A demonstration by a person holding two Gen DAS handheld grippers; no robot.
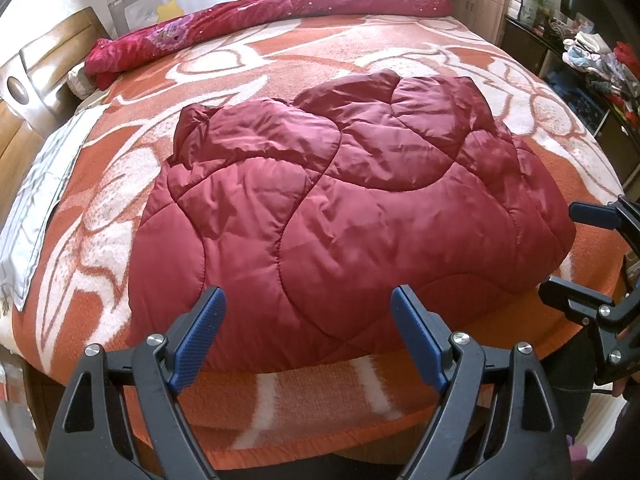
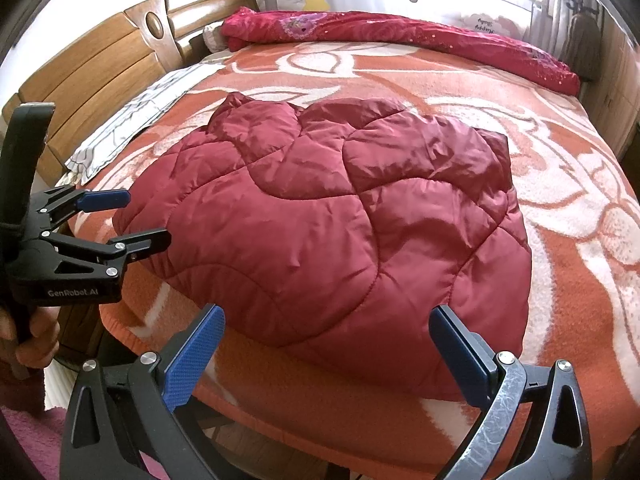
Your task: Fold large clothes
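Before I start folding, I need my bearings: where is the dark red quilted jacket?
In both wrist views the dark red quilted jacket lies on the orange patterned blanket near the bed's front edge, just beyond both open grippers, with the rolled red quilt at the far side.

left gripper (image 1: 308, 332): wide apart, empty | red quilted jacket (image 1: 340, 216): folded on orange blanket (image 1: 280, 64)

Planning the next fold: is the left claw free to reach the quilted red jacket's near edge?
Probably yes: the left claw is open and empty, with nothing between it and the jacket's near edge.
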